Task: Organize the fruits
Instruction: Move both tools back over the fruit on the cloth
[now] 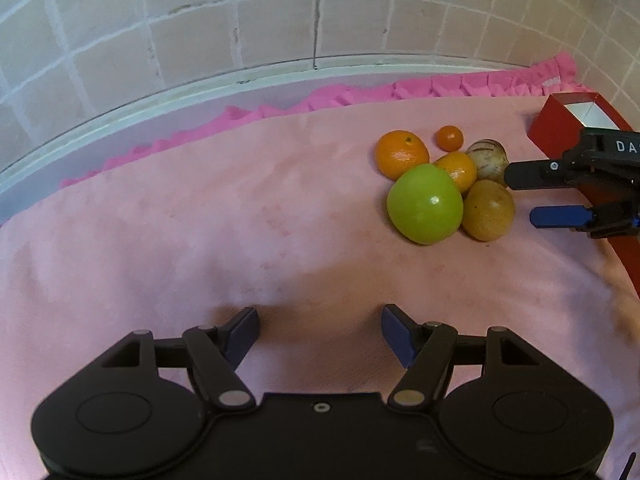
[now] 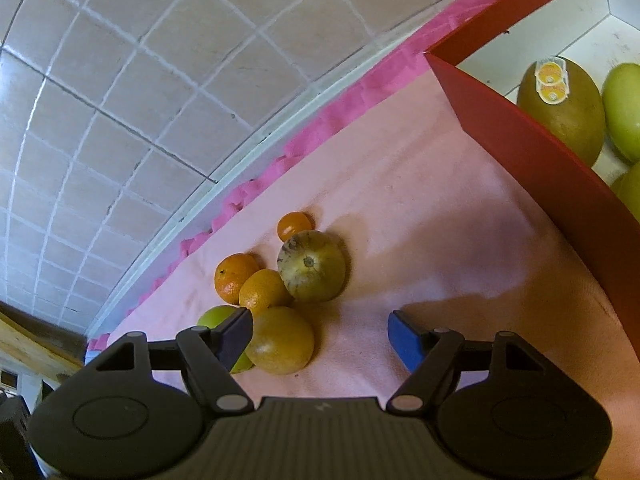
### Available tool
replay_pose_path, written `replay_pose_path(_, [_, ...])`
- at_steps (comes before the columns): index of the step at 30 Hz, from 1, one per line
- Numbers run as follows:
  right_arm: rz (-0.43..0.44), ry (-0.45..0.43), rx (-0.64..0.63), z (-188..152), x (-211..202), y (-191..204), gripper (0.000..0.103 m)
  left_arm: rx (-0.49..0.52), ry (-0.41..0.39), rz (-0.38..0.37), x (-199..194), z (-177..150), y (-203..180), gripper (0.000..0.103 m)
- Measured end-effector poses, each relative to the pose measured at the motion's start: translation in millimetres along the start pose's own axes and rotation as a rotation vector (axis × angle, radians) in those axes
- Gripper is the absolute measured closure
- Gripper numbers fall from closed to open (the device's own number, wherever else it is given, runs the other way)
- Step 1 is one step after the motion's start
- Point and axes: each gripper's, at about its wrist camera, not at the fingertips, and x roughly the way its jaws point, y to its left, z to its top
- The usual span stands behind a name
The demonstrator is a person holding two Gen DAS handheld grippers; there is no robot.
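The fruits sit in a tight cluster on the pink cloth (image 1: 200, 220) that covers the tabletop, toward its far right part, just beside the red box (image 2: 520, 152).

The right gripper (image 2: 320, 332) has its jaws spread wide and grips nothing. Its left finger lies against the side of the brown round fruit (image 2: 282, 340), with the green apple (image 1: 425, 204) half hidden behind that finger; its right finger stands well clear over bare cloth. The likely step is picking this brown fruit for the box.

To do it well, I would shift the gripper slightly left so the fruit sits centred in the gap, not crowded against one finger. The finger must slip between the brown fruit and the apple, which touch, so a slow entry matters; a hasty one may nudge the apple and set the pile rolling. Close on the widest part of the fruit, gently, since its smooth round skin may squirt out.

Beyond it lie a small mandarin (image 2: 264, 292) touching it, a larger mandarin (image 2: 234, 278), a pale streaked round fruit (image 2: 311, 266) and, farthest back, a tiny orange fruit (image 2: 294, 226). Lift straight up to spare these neighbours.

The box already holds a brown stickered fruit (image 2: 560, 112) and green ones (image 2: 624, 108), so aim for a free patch of its white floor.

The left gripper (image 1: 318, 334) hangs over bare cloth near the front edge, jaws apart and empty, well away from the pile.
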Motion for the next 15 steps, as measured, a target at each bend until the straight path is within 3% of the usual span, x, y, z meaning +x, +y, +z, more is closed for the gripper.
replay_pose_path(9, [0.006, -0.008, -0.13, -13.5, 1.5, 17.9, 0.028, 0.074, -0.064, -0.067, 6.1, 16.4, -19.8, 0.023])
replay_pose_path(15, [0.023, -0.005, -0.111, -12.8, 9.3, 18.1, 0.042, 0.204, -0.12, -0.058, 14.4, 31.6, -43.3, 0.023])
